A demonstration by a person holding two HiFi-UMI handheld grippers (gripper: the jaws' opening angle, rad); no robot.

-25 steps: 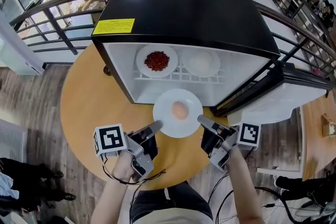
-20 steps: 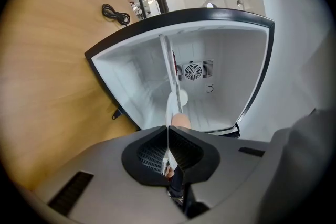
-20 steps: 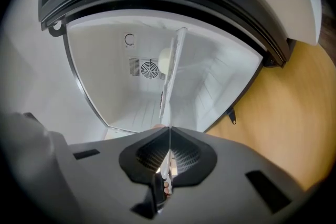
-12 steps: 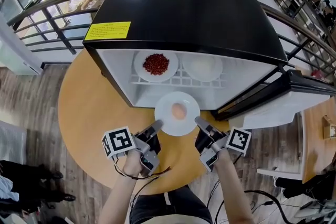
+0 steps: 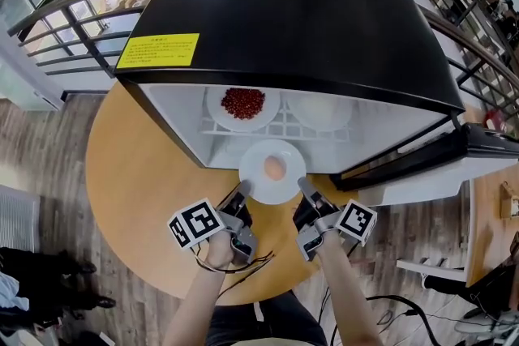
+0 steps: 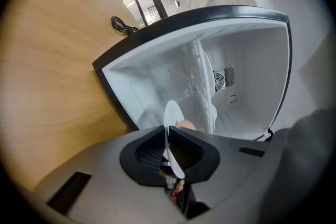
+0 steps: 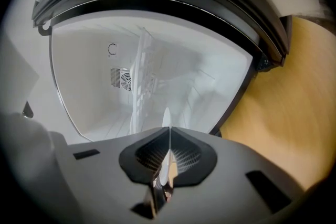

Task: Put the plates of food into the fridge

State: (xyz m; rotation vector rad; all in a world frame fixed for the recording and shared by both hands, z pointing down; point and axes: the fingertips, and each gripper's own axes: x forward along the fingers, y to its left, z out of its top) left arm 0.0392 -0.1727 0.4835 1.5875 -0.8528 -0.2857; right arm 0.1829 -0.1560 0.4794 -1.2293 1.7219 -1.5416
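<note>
Holds a round white plate (image 5: pixel 274 171) bearing a peach-coloured, egg-shaped piece of food level at the open front of the black, white-lined fridge (image 5: pixel 284 12). Pinches the plate's left rim between the closed jaws of the left gripper (image 5: pixel 242 192) and its right rim between those of the right gripper (image 5: pixel 304 189). Shows, deeper inside the fridge on a white wire shelf (image 5: pixel 276 124), a white plate of red food (image 5: pixel 243 103) beside a white plate of pale food (image 5: pixel 320 108). Rests the fridge on a round wooden table (image 5: pixel 138 174).

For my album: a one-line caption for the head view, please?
The left gripper and right gripper each clamp an edge of a white plate of food at the open fridge.
</note>
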